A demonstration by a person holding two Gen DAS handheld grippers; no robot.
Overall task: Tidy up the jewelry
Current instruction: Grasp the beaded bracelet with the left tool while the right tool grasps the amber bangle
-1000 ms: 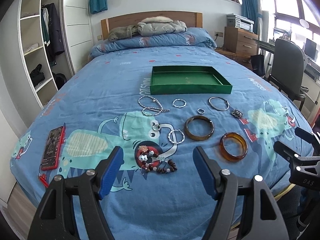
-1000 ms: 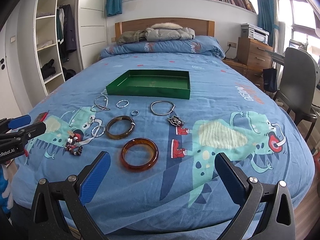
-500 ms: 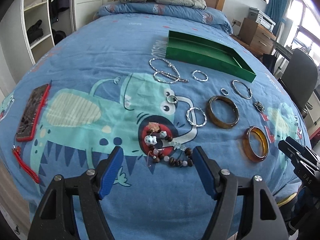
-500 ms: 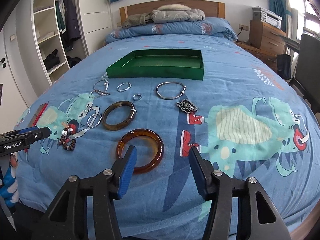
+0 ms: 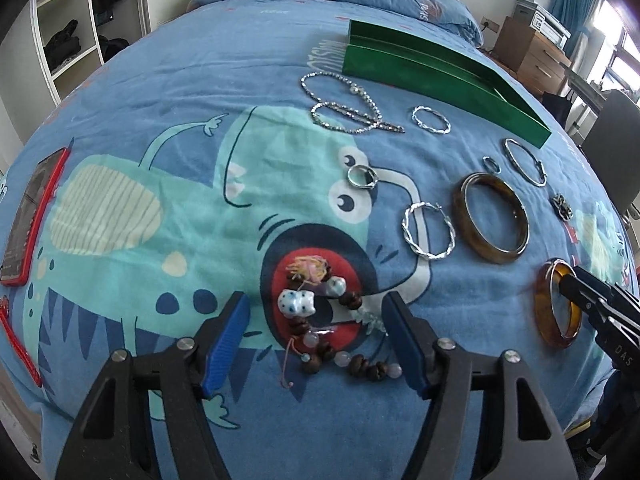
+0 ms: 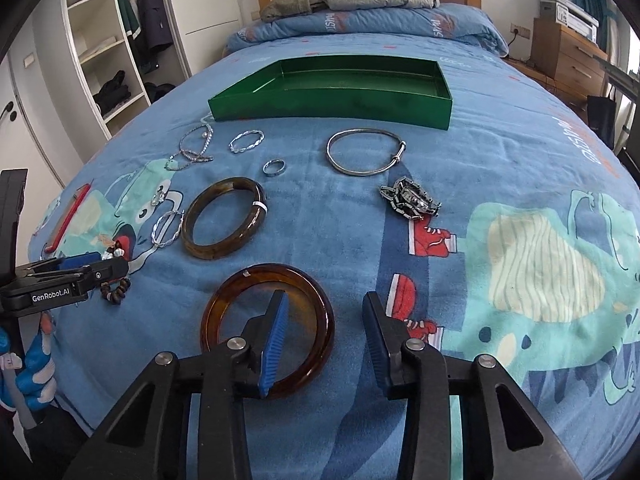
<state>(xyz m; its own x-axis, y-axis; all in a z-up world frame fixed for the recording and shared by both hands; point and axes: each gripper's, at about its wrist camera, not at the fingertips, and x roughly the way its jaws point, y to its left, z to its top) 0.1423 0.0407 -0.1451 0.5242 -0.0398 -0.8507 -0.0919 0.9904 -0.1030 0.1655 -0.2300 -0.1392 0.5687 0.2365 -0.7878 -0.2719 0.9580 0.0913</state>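
Observation:
Jewelry lies spread on the blue cartoon bedspread in front of an empty green tray (image 6: pixel 328 108). My left gripper (image 5: pixel 316 308) hangs low over a beaded bracelet (image 5: pixel 298 304). The beads lie between its closing jaws, and the pads stay clear of them. My right gripper (image 6: pixel 325 304) straddles the right rim of an amber bangle (image 6: pixel 268 274), one finger inside the ring and one outside. Its jaws are closing and the pads do not press on the rim. A dark brown bangle (image 6: pixel 208 250) lies just beyond.
Further jewelry: a silver bangle (image 6: pixel 344 169), a chain-link bracelet (image 6: pixel 412 198), a small ring (image 6: pixel 275 167), twisted hoops (image 5: pixel 430 124) and a silver necklace (image 5: pixel 340 116). A red-cased phone (image 5: pixel 32 216) lies near the left bed edge. Shelves stand left, a chair and drawers right.
Both grippers have come down and forward toward the bedspread. The right jaws have narrowed a lot around the amber bangle's rim; the left jaws have narrowed slightly over the beads.

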